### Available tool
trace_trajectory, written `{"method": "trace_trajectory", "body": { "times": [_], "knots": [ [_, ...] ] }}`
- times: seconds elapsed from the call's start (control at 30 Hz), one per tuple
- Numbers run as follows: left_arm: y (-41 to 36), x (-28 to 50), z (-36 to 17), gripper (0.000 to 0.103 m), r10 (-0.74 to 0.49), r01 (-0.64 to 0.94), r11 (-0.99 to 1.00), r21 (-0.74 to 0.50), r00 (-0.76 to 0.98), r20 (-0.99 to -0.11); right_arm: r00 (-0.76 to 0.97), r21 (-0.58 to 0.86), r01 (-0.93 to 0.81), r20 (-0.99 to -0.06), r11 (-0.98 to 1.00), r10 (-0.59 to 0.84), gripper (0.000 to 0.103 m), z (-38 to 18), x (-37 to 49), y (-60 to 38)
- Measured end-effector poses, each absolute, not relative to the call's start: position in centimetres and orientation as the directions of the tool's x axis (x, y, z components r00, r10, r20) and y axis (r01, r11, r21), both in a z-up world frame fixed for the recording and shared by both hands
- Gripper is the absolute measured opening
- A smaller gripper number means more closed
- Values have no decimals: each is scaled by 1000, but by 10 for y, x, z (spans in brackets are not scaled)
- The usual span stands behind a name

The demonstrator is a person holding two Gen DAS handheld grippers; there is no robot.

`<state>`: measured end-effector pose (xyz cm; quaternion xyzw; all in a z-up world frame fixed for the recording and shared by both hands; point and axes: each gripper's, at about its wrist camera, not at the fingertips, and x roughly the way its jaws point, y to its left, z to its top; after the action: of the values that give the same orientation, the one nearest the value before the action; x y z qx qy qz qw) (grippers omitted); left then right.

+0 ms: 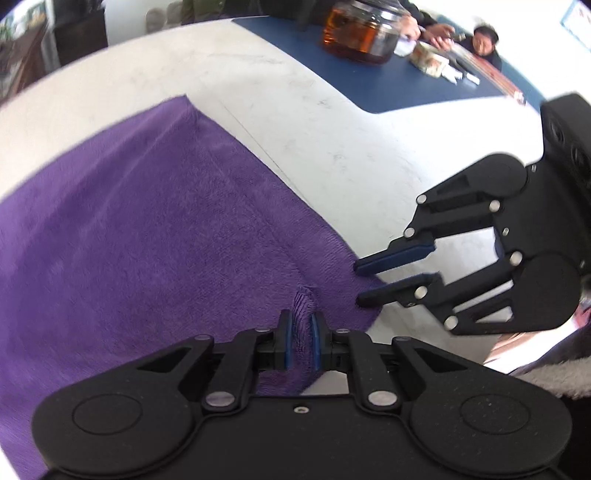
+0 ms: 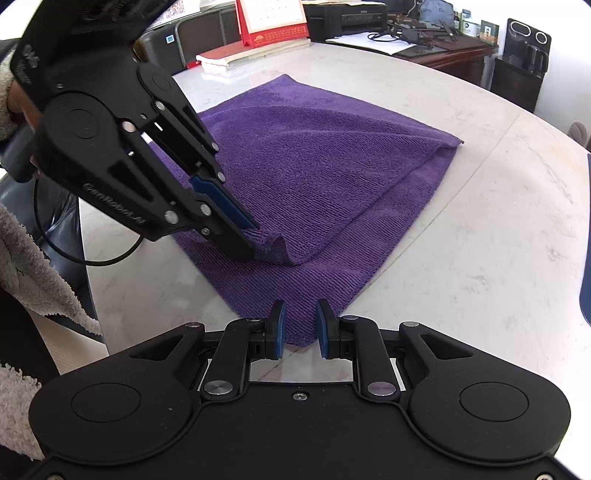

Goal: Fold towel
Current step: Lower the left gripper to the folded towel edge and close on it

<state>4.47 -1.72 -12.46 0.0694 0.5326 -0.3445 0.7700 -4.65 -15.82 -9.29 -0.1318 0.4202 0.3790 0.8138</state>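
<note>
Purple towel lies folded on the white table, its near corner pointing toward the cameras. Left claw is clamped on a pinched-up ridge of the towel's upper layer, near that corner. Right claw sits over the corner of the lower layer, jaws slightly apart; the cloth runs between them but is not pinched.

One purple towel, two tools, one left and one right, one red desk calendar.
</note>
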Motion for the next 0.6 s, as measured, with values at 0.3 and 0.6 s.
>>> {"method": "trace_trajectory", "body": {
  "times": [0.3, 0.6],
  "knots": [
    [6, 45, -97, 5, -596, 507, 738, -445, 181, -782, 367, 60, -740, -799, 670, 477, 18, -98, -37, -145],
    [3, 44, -70, 5, -683, 515, 680, -521, 188, -706, 364, 55, -738, -807, 673, 465, 18, -97, -35, -142]
  ]
}}
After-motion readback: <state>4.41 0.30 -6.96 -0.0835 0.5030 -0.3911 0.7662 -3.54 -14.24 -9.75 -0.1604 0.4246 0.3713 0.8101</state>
